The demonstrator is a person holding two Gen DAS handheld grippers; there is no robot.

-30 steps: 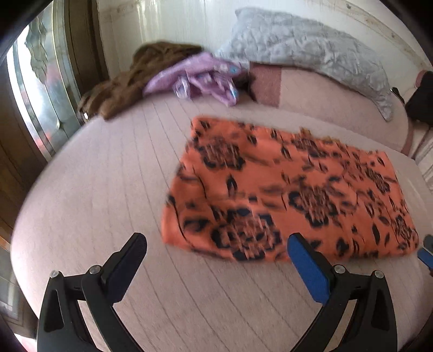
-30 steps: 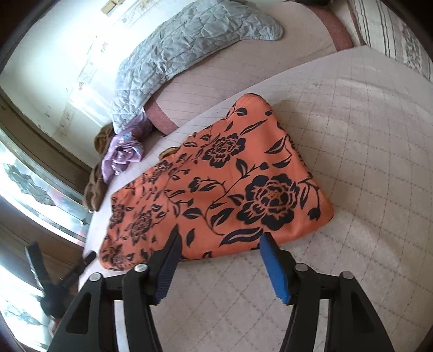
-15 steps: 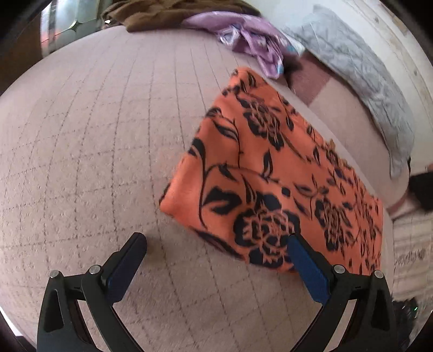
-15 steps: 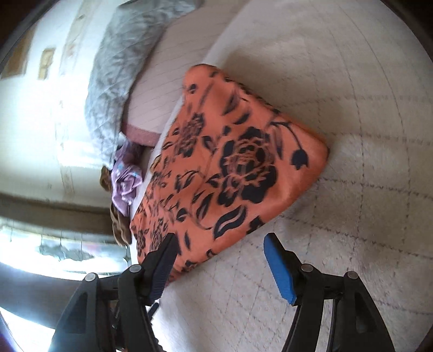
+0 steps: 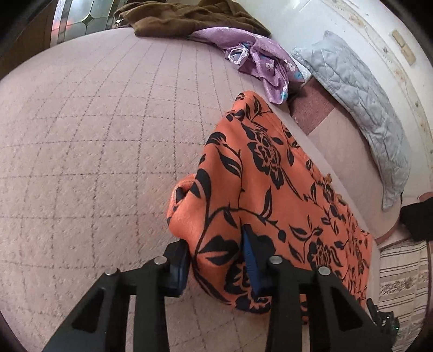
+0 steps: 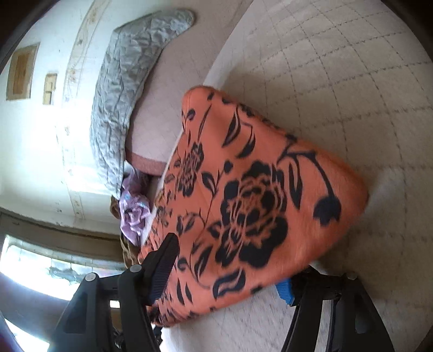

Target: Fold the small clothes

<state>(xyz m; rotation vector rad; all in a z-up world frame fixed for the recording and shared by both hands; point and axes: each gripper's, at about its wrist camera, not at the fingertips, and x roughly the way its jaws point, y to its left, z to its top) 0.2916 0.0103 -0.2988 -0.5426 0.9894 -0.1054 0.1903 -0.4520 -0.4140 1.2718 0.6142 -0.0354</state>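
Observation:
An orange garment with black flowers [image 5: 270, 168] lies flat on the pink quilted bed cover [image 5: 94, 135]. My left gripper [image 5: 212, 241] is at its near left corner. The jaws are closing, and the corner is bunched up between the two pads, which press on it from both sides. In the right wrist view the same garment [image 6: 243, 162] fills the middle. My right gripper [image 6: 227, 262] straddles its near edge with the jaws closing but still wide. One finger [image 6: 162, 268] lies over the cloth, and the blue pad [image 6: 284, 292] is partly hidden under it.
A purple cloth [image 5: 259, 59] and a brown garment [image 5: 184, 19] lie heaped at the far edge of the bed. A grey quilted pillow [image 5: 365, 108] leans along the wall. A striped cloth [image 5: 400, 268] lies at the right. A window is beyond the bed's left side.
Both grippers came down and rolled onto the orange garment. The left jaws went from wide to closed in on the corner, which bunched up. The garment's edge now lies between the right fingers.

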